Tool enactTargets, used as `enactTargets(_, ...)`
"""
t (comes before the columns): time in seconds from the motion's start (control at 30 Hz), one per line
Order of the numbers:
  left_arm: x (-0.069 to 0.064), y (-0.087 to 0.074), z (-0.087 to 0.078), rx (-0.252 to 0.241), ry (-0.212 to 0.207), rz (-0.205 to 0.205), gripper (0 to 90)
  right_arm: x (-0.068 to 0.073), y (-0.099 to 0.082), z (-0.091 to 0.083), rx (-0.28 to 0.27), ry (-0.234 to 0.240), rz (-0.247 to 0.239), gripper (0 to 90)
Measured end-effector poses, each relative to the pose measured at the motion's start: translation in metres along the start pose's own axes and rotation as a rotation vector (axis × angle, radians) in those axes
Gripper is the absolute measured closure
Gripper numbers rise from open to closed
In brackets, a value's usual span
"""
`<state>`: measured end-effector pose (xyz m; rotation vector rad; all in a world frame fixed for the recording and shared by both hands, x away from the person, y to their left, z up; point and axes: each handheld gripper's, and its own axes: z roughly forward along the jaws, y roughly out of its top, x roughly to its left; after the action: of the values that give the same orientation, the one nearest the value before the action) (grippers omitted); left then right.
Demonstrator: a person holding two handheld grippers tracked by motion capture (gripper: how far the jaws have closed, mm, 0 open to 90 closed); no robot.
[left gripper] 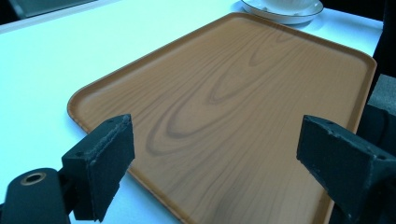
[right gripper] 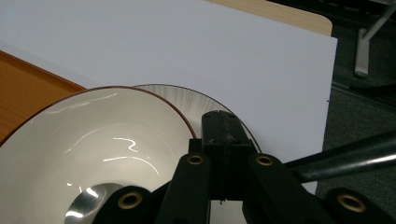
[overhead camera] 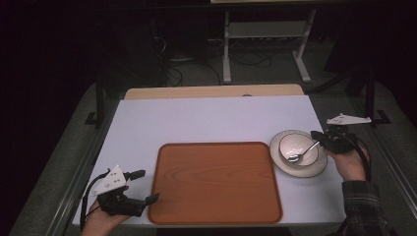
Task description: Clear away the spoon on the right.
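Note:
A white bowl (overhead camera: 295, 146) stands on a white plate (overhead camera: 317, 167) at the right of the table, just right of a brown wood-grain tray (overhead camera: 215, 184). My right gripper (overhead camera: 319, 140) is at the bowl's right rim, shut on the handle of a metal spoon (overhead camera: 304, 151) whose scoop rests inside the bowl. In the right gripper view the jaws (right gripper: 223, 121) meet above the bowl (right gripper: 93, 140), with the spoon's scoop (right gripper: 86, 205) below them and the plate (right gripper: 205, 100) behind. My left gripper (overhead camera: 149, 185) stands open and holds nothing by the tray's near left corner, facing across the tray (left gripper: 233, 93).
The white table top (overhead camera: 211, 118) has bare room behind the tray and to its left. A light wooden strip (overhead camera: 211, 91) runs along the far edge. Beyond it are a dark floor, cables and a white frame's legs (overhead camera: 226, 59). The table's right edge lies close to the plate.

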<state>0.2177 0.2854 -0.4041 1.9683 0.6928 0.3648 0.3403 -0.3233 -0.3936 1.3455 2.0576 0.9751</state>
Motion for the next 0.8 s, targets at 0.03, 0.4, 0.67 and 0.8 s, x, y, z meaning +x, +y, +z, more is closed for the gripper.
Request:
enactTargets(0.03, 0.000, 0.000, 0.000, -0.001, 0.001, -0.001, 10.9, 0.000, -0.001, -0.001, 0.000, -0.001, 0.000, 89.5)
enactTargets(0.4, 0.000, 0.000, 0.000, -0.001, 0.000, 0.000, 10.9, 0.000, -0.010, -0.012, 0.009, 0.000, -0.009, 89.6)
enactTargets(0.67, -0.001, 0.001, 0.000, -0.002, 0.001, 0.002, 10.9, 0.003, -0.019, -0.024, 0.021, 0.004, -0.022, 89.5)
enactTargets(0.8, -0.001, 0.001, 0.000, -0.001, -0.001, 0.005, 10.9, 0.005, -0.021, -0.029, 0.020, 0.004, -0.026, 89.5)
